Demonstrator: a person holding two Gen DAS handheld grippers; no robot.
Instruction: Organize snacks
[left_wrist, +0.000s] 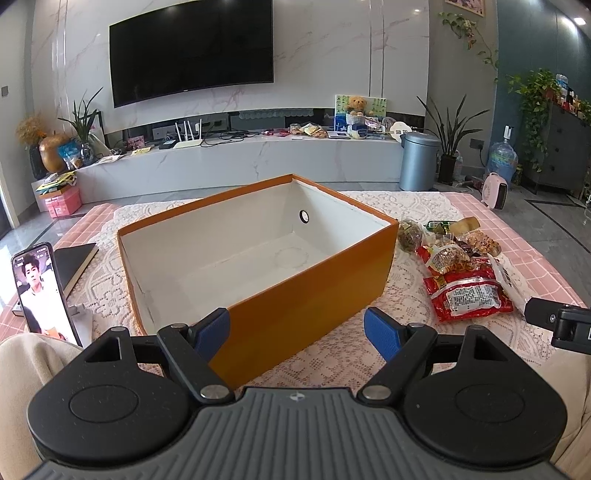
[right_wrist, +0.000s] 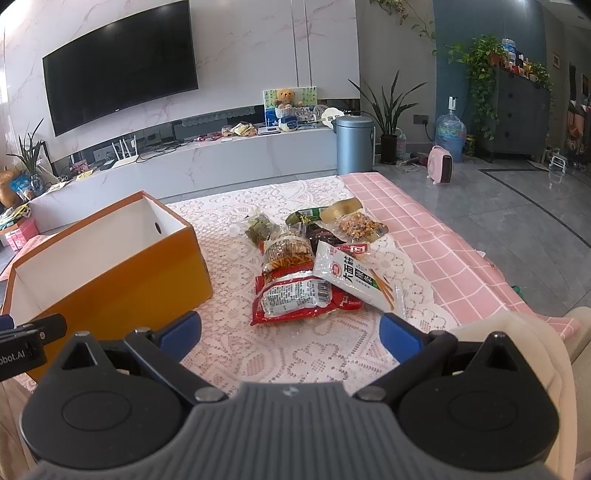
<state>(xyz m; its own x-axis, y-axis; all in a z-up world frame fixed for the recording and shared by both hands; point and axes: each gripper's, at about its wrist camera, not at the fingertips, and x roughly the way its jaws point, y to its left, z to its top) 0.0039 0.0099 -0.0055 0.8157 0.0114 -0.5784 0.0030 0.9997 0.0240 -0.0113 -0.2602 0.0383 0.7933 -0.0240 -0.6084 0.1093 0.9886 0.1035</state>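
Orange cardboard box (left_wrist: 317, 284) sits open and empty on the lace cloth (right_wrist: 295, 354) covering my bench, white inside, with a round hole in its far wall. To its right lies the heap of snack packets (right_wrist: 314, 266): a red packet (right_wrist: 295, 299) nearest me, a white packet (right_wrist: 351, 277) leaning across it, and smaller clear bags behind. My left gripper (left_wrist: 297, 334) hovers before the box's near corner, jaws apart and holding nothing. My right gripper (right_wrist: 290, 334) hangs just short of the red packet, jaws spread wide, also empty. A phone (left_wrist: 40, 291) stands propped at the left.
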